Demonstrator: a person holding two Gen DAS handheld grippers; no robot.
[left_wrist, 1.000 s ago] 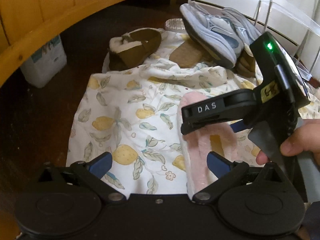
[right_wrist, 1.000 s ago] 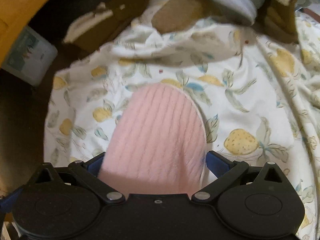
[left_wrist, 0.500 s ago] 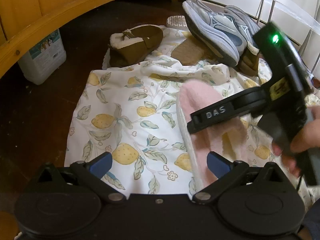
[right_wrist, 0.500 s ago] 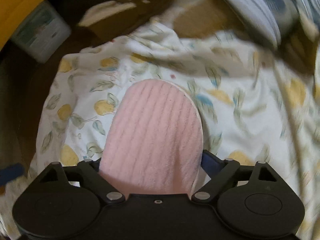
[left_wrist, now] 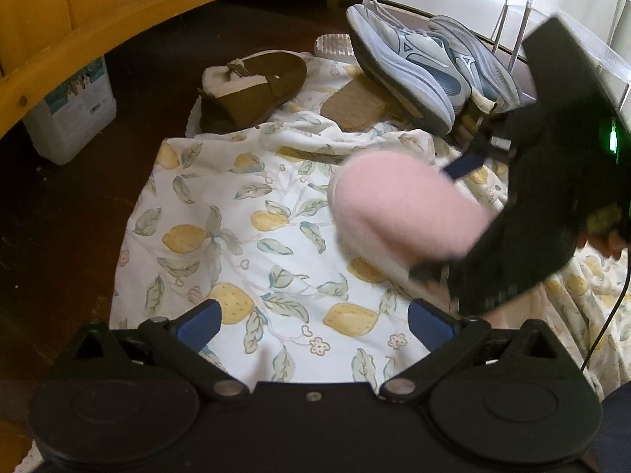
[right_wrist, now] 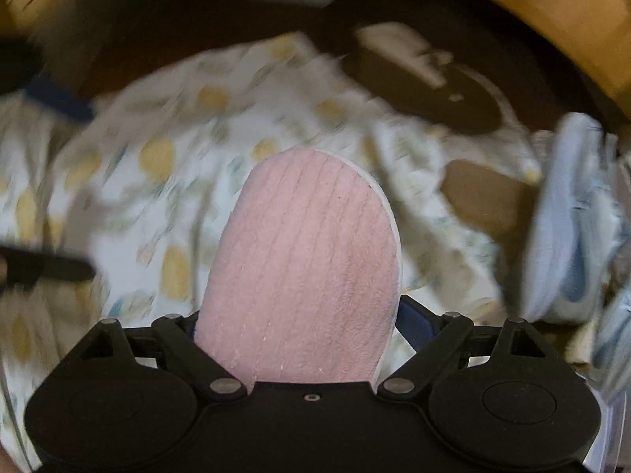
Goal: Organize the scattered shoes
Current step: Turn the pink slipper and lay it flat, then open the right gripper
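Pink ribbed plush slipper (right_wrist: 303, 268) sits between the jaws of the right gripper (right_wrist: 311, 327), toe pointing toward twelve o'clock in the right wrist view, its sides pressed by the blue pads so that the jaws stand wide yet hold it. In the left wrist view the same slipper (left_wrist: 402, 213) hangs above the white lemon-printed cloth (left_wrist: 236, 236) at about three o'clock, carried by the black right gripper (left_wrist: 445, 220), which a person's hand (left_wrist: 607, 236) grips at the far right edge.

The left gripper (left_wrist: 315, 321) hovers over the cloth at six o'clock with its jaws wide and nothing between them.

At eleven o'clock on the cloth's far edge lies a brown suede slipper with cream fleece lining (left_wrist: 252, 86). At one o'clock two grey-and-blue running shoes (left_wrist: 430, 67) lean on their sides against each other, and a second brown fleece-lined slipper (left_wrist: 477, 114) is partly hidden beneath them. A tan insole-like piece (left_wrist: 355, 106) lies flat just beside the sneakers at twelve o'clock. A white plastic container with a teal label (left_wrist: 71, 114) stands on the dark floor (left_wrist: 59, 236) at ten o'clock, under the curved wooden bed frame (left_wrist: 118, 4). The right wrist view is blurred around the slipper.
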